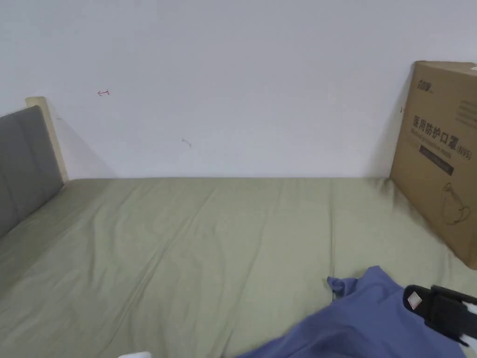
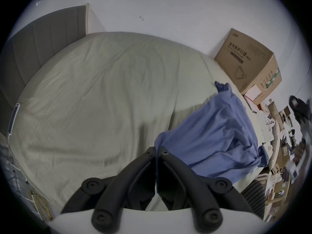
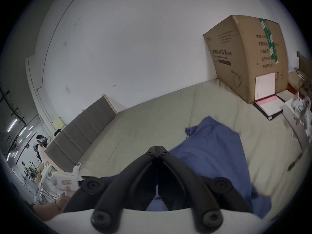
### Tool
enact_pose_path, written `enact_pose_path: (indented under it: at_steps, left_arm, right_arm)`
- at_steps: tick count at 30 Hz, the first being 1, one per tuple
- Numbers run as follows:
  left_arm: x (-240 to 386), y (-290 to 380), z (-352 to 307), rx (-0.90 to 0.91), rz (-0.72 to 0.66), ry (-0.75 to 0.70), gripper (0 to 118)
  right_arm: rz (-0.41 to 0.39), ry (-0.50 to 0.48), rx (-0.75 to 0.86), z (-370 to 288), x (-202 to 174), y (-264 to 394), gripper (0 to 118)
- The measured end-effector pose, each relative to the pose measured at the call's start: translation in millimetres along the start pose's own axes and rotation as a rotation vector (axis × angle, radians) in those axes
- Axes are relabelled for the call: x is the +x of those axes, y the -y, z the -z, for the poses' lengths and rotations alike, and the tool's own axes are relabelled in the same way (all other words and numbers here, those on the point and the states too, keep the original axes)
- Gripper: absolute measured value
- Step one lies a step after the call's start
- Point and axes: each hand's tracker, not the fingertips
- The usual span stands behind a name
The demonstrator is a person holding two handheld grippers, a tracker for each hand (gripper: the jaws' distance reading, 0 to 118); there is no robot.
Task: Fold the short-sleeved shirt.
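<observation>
1 shirt (image 1: 368,321), blue, short-sleeved, crumpled at approx 5 o'clock in head view, on the bed (image 1: 195,242) near its right end. 2 grippers. Left gripper (image 2: 156,149): jaws closed tight w/ a corner of the shirt pinched between them, cloth lifted off the bed there and trailing away toward 2 o'clock in the left gripper view. Right gripper (image 3: 157,148): jaws pressed together, tips over the shirt; can't tell if any cloth is caught between them. In head view it sits at 4 o'clock, black, over the shirt.

1 cardboard box (image 1: 442,154), large, printed, standing on the bed at 3 o'clock in head view, against the wall (image 1: 233,70). 1 booklet (image 3: 268,106), pink and white, lying just beside the box at 2 o'clock in the right gripper view. 1 headboard (image 1: 23,163), grey, padded, at 9 o'clock in head view.

Surface: bed w/ pale olive sheet, long shallow creases, mostly bare left of the shirt. Room: plain white wall behind w/ a few small marks. In the right gripper view, at 8 o'clock, the room opens out: strip lights (image 3: 12,125) on the ceiling, 2 people (image 3: 40,141) far off, shelving w/ clutter. In the left gripper view, at 4 o'clock, more boxes and papers beyond the bed.
</observation>
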Motion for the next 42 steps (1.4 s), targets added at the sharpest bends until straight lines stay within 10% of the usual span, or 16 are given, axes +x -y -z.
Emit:
enact_pose_path:
  at_steps: [8, 10, 12, 17, 23, 26, 42]
  left_arm:
    - [-23.0, -13.6, -1.1, 0.009, -0.053, 0.022, 0]
    - [-31.2, -10.4, 1.5, 0.012, -0.073, 0.013, 0]
    - [-39.4, -6.5, 2.6, 0.026, -0.089, -0.028, 0]
    - [-62.1, 1.0, 10.6, -0.024, -0.177, -0.072, 0]
    - [-63.8, 8.2, 27.7, -0.08, -0.131, -0.087, 0]
    - [-67.0, 11.9, 34.8, -0.086, -0.104, -0.103, 0]
    - [-39.7, -36.7, -52.9, 0.184, -0.028, -0.016, 0]
  right_arm:
    - [-0.176, 0.168, -0.372, 164.3, 61.1, -98.4, 9]
    - [-0.135, 0.201, -0.467, 206.7, 83.7, -106.1, 86]
    - [-0.12, 0.281, -0.518, 241.4, 104.2, -105.8, 115]
    - [-0.061, 0.404, -0.678, 307.0, 155.0, -94.0, 115]
    - [0.11, 0.22, -0.808, 338.0, 171.7, -61.1, 99]
    - [0.116, 0.222, -0.799, 334.6, 170.8, -54.6, 6]
    - [-0.085, 0.158, -0.296, 72.0, 63.4, -154.3, 6]
